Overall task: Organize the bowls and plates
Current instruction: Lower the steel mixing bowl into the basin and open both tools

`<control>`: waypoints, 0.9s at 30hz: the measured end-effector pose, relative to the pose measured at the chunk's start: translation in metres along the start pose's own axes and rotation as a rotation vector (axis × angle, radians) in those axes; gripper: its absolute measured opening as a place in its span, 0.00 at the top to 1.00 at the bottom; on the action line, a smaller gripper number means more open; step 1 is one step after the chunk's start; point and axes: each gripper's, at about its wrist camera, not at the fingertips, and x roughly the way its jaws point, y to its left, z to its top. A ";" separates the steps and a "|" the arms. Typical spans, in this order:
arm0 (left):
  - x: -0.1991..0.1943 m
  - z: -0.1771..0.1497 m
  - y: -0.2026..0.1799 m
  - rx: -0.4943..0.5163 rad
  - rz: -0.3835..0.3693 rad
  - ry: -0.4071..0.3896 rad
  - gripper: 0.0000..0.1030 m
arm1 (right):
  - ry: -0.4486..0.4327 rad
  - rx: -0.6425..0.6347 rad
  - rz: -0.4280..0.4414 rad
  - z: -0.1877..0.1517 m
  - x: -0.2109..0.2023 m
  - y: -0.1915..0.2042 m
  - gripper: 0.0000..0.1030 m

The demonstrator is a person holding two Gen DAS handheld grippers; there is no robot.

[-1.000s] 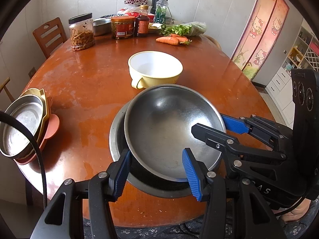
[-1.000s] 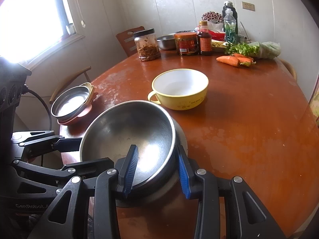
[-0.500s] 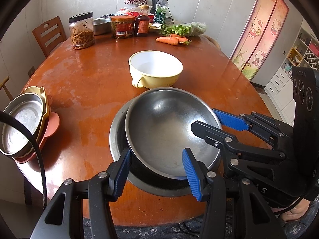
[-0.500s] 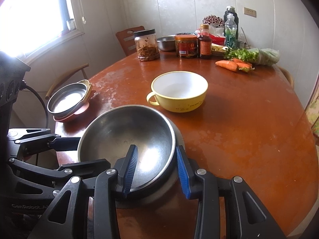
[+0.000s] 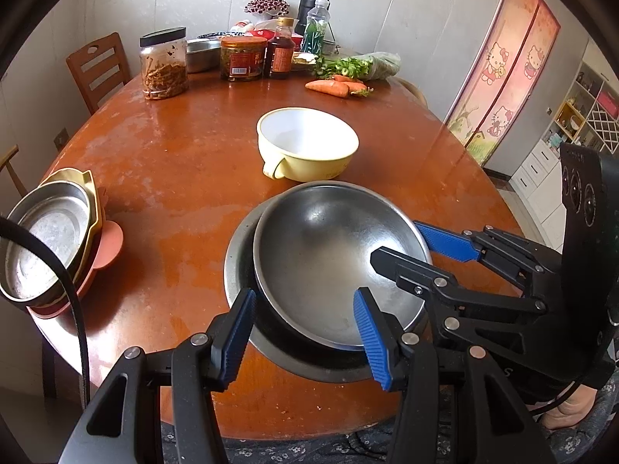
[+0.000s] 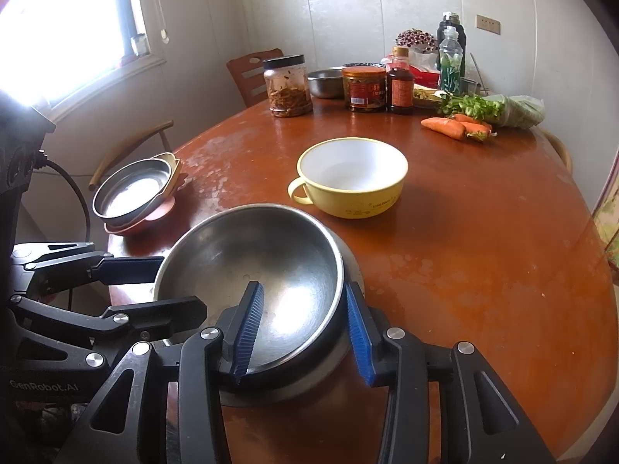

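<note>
A wide steel bowl (image 5: pixel 329 255) (image 6: pixel 251 259) lies nested, slightly off centre, in a larger steel basin (image 5: pixel 238 270) (image 6: pixel 354 266) near the table's front edge. My left gripper (image 5: pixel 305 332) (image 6: pixel 180 290) straddles the bowl's near-left rim, one pad outside and one inside, shut on it. My right gripper (image 6: pixel 301 332) (image 5: pixel 402 247) straddles the right rim. Its jaws are opening, with the bowl wall still between the pads and the outer pad against it. A yellow handled bowl (image 5: pixel 305 143) (image 6: pixel 352 170) stands empty behind. A stack of plates (image 5: pixel 50 239) (image 6: pixel 131 189) sits at the left edge.
Jars (image 5: pixel 164 65), bottles (image 5: pixel 278 50), a steel dish, carrots (image 5: pixel 329 87) and greens crowd the far end of the round wooden table (image 5: pixel 174 147). Wooden chairs (image 5: pixel 96 65) stand at the back left. A cable (image 5: pixel 73 301) hangs over the stack of plates.
The steel bowl has sunk from a raised tilt down into the basin. The right gripper's pads stand slightly wider apart. Neither hand has shifted noticeably.
</note>
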 end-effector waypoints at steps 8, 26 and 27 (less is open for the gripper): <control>-0.005 0.003 0.001 0.004 -0.003 -0.020 0.49 | 0.014 0.021 0.027 0.004 0.001 -0.002 0.52; -0.018 0.009 -0.005 0.041 0.021 -0.067 0.49 | -0.046 0.052 0.044 0.010 -0.017 -0.005 0.41; -0.018 0.011 -0.005 0.041 0.023 -0.069 0.49 | -0.046 0.055 0.043 0.011 -0.017 -0.006 0.41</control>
